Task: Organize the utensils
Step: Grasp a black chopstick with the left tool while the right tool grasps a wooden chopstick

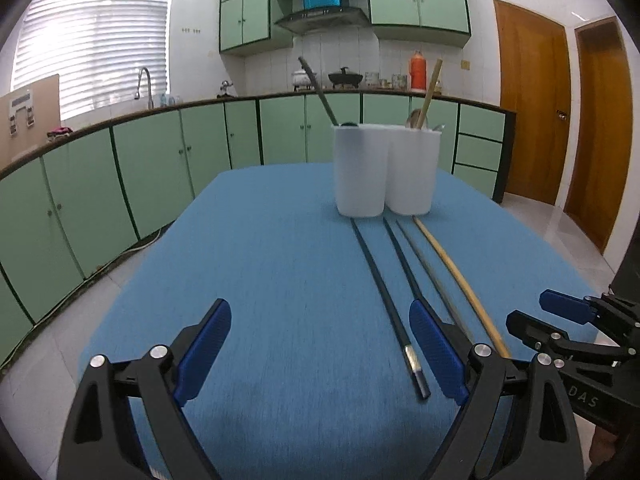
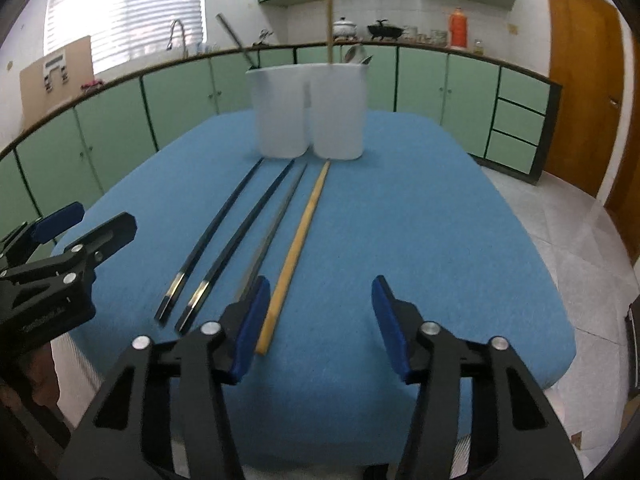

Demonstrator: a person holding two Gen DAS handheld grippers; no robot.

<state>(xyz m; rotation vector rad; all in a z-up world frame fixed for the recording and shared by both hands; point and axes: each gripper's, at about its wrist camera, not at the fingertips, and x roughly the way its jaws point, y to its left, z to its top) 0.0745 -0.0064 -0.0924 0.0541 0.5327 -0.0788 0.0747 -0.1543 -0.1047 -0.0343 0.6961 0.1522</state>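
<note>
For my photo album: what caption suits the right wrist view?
Open right gripper over four chopsticks before two white plastic cups.

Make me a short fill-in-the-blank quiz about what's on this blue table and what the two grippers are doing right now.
1. The number of chopsticks lying flat on the blue table is ____.
2. The white cups stand at the chopsticks' far tips, and there are ____ of them.
3. The bamboo chopstick is the one nearest the ____ gripper.
4. Both the left gripper and the right gripper have jaws that are ____ and hold nothing.

Missing words: four; two; right; open
</note>
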